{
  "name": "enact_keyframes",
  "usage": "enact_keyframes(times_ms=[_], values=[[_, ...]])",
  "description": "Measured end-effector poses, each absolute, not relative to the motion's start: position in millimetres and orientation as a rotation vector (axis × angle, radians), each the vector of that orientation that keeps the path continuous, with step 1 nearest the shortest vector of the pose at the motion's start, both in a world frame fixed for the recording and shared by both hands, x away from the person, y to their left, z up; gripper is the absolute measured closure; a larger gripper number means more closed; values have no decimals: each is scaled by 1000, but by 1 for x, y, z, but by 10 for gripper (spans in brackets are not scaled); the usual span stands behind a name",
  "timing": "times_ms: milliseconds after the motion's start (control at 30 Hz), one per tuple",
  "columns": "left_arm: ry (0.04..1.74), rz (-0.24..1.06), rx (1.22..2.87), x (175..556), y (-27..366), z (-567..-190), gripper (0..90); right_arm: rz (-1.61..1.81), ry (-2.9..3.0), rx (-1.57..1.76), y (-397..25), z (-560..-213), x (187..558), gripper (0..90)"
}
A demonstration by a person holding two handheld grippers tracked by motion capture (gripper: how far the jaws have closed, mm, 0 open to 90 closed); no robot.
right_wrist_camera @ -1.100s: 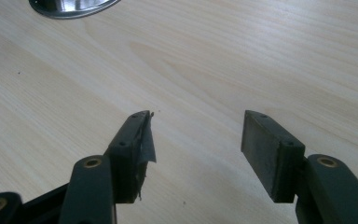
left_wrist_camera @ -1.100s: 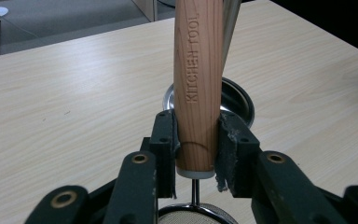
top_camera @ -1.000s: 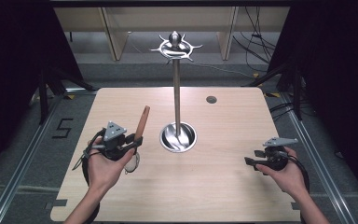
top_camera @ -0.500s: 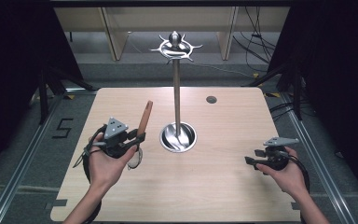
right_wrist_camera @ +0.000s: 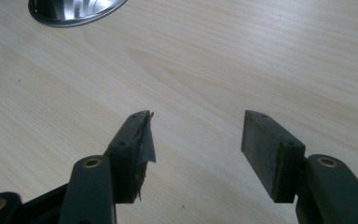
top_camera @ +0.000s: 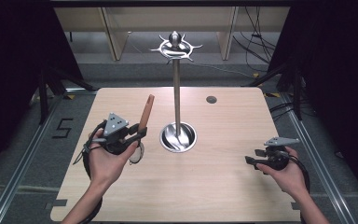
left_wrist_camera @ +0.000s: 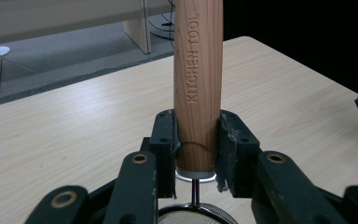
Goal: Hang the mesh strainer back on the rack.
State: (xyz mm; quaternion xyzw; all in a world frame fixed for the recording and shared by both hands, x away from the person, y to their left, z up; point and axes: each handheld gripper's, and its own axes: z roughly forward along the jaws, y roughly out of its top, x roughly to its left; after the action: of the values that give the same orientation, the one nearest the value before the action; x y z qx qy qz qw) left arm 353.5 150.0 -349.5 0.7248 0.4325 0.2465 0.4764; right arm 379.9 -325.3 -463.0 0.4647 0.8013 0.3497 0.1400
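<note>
Between the left tool's (left_wrist_camera: 196, 154) jaws, wooden handle (left_wrist_camera: 198, 84) embossed "KITCHEN TOOL"

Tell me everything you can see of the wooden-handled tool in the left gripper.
The tool has a round, reddish wooden handle stamped KITCHEN TOOL. Below it sit a metal collar, a thin wire stem and what looks like a fine mesh head, mostly cut off. The left gripper clamps the handle's lower end between both pads. It points up, tilted slightly, left of the metal stand.

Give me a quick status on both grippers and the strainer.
Left gripper shut on strainer handle, handle up. Right gripper open, empty, over table. Stand beside strainer, apart.
</note>
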Motion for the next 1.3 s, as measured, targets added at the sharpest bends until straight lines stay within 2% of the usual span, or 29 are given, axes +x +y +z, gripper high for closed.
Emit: enact_keyframes(times_ms=[1300], values=[[983,661,1674,358,135,-325,686,1004,2321,1360,-325,-463,379,429]])
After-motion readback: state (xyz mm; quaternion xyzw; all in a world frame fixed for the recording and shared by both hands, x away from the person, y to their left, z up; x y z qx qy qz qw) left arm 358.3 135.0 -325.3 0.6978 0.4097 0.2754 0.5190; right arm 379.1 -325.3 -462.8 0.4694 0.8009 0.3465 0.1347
